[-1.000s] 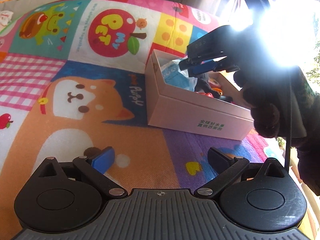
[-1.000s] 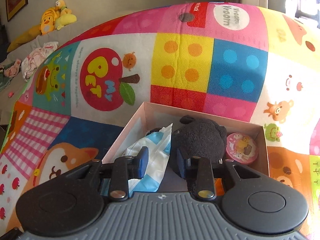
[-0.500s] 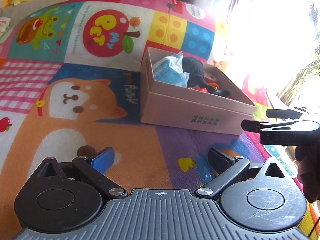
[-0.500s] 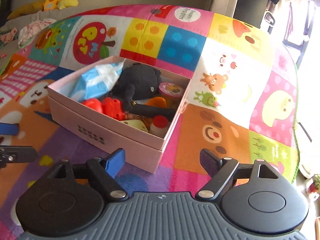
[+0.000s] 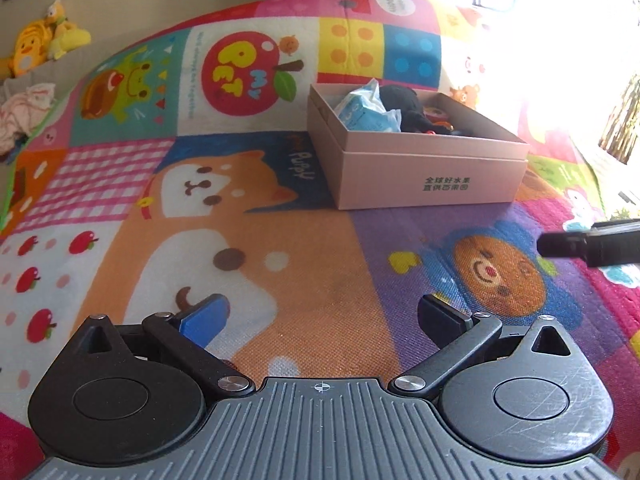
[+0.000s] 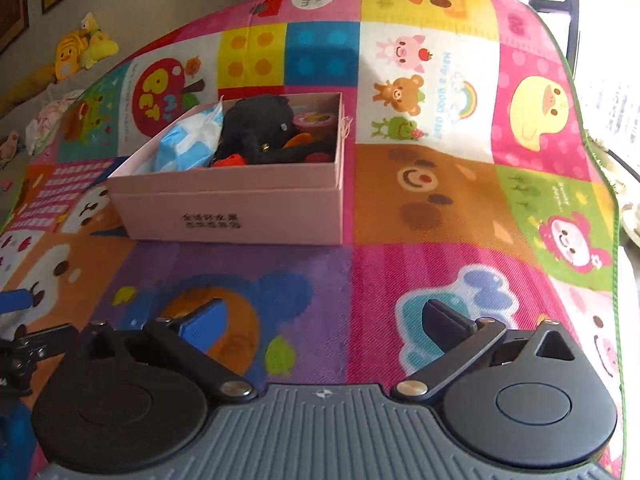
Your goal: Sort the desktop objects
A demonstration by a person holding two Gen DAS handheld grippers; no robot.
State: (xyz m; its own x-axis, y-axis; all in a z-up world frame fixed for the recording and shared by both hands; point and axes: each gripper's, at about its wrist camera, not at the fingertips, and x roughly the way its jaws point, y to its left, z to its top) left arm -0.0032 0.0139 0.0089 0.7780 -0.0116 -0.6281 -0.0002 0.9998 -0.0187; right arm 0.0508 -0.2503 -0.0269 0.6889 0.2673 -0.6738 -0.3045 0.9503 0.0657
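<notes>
Pink cardboard forms the box [image 6: 240,204], which sits on a bright patchwork play mat [image 6: 420,208] printed with cartoon animals. Much of its load is hard to make out. A blue and white packet [image 6: 188,142] leans at the left end, a black plush toy [image 6: 260,128] fills the middle, and a small round tin with a pink lid [image 6: 314,119] sits at the back. Orange and red pieces [image 6: 230,159] poke out beneath the plush, too buried to name. In the left wrist view the near wall hides most of this, and strong window glare washes out the mat's far right.

The right tool [image 6: 320,324] hangs over the mat, well short of the box, its jaws opening to full width with nothing between them. The left tool [image 5: 320,320] also stands wide and empty, over the orange dog patch. Each tool shows only as a cut-off tip at the edge of the other's view. Yellow stuffed toys [image 5: 40,44] lie far off by the wall.
</notes>
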